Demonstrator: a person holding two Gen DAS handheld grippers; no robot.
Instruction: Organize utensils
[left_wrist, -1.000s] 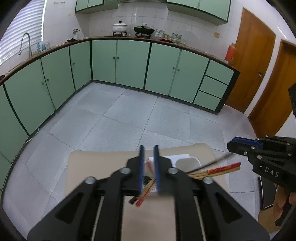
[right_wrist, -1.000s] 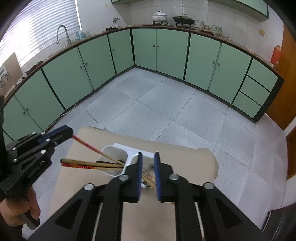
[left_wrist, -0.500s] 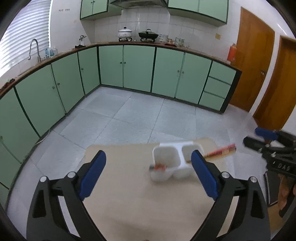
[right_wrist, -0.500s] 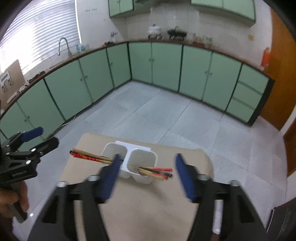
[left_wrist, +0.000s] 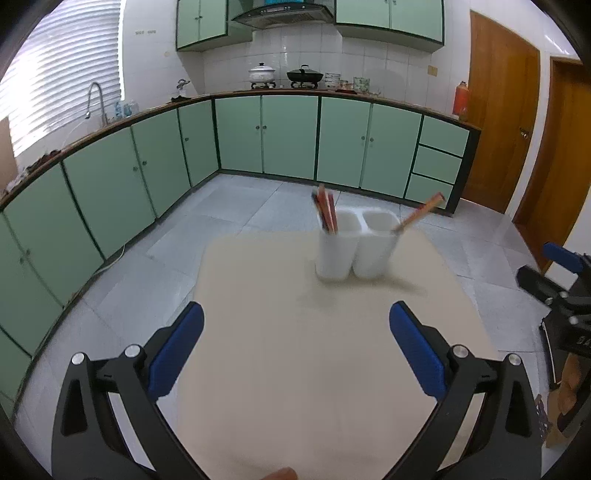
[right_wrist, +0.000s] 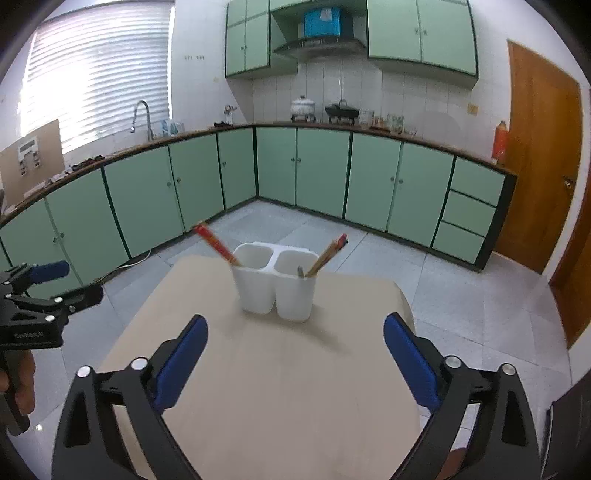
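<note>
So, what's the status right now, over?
Left claw, right claw opening, nothing between them. Chopsticks standing in both cups of white holder. Nothing in the way.

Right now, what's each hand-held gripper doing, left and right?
Left hand-held gripper: jaws opening, nothing between them.
Right hand-held gripper: jaws opening, nothing between them.

Cabinets (right_wrist: 321, 170): pale green, lined the curved counter
Stove: white pot (right_wrist: 303, 107); black wok (right_wrist: 341, 110)
Sink side: faucet (right_wrist: 142, 114); bright blinds (right_wrist: 96, 70)
Right: wooden door (right_wrist: 539, 166)

Bare table (right_wrist: 295, 387) before the utensil holder (right_wrist: 275, 291); chopsticks (right_wrist: 327, 254) splay outward.
</note>
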